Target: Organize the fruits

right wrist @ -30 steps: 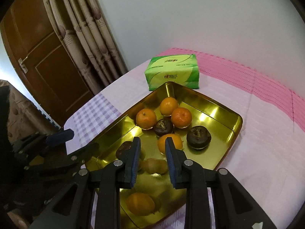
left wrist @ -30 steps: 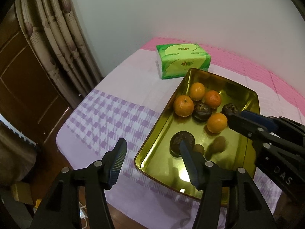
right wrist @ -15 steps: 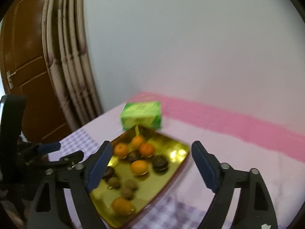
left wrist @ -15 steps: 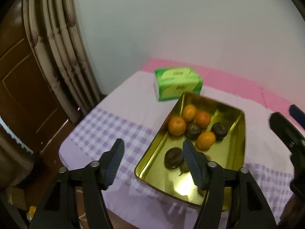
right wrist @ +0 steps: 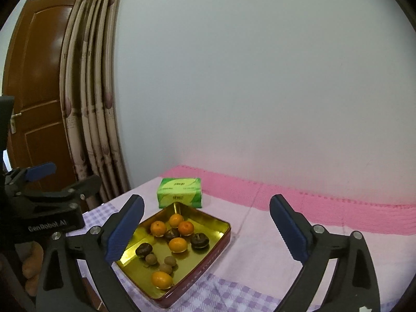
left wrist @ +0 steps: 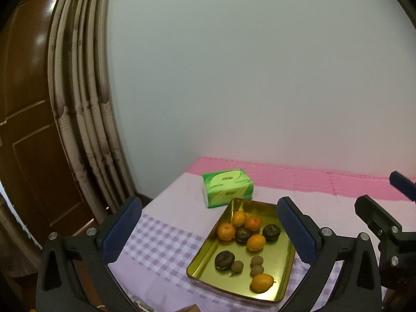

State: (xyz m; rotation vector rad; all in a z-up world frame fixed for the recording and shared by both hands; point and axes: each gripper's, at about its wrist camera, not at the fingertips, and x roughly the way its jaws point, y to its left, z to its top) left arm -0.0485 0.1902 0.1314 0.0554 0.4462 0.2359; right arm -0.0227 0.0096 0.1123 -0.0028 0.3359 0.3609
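A gold metal tray (left wrist: 284, 280) (right wrist: 221, 236) lies on the cloth-covered table. It holds several oranges (left wrist: 256, 242) (right wrist: 177, 245), dark round fruits (left wrist: 224, 260) (right wrist: 199, 240) and small brown fruits (left wrist: 257, 262) (right wrist: 170, 260). My left gripper (left wrist: 210, 231) is wide open and empty, raised well back from the tray. My right gripper (right wrist: 208, 230) is wide open and empty, also raised and back. Each gripper shows at the edge of the other's view.
A green tissue pack (left wrist: 227, 187) (right wrist: 179, 192) stands just behind the tray. The table has a pink and purple-checked cloth (right wrist: 286, 234). A white wall is behind it. Curtains (left wrist: 83, 104) and a brown door (right wrist: 39, 78) are on the left.
Both grippers pulled up and back from the tray and opened wide. The right gripper, nearly shut over the fruit a second ago, is now open. One more orange lies at the tray's near end.
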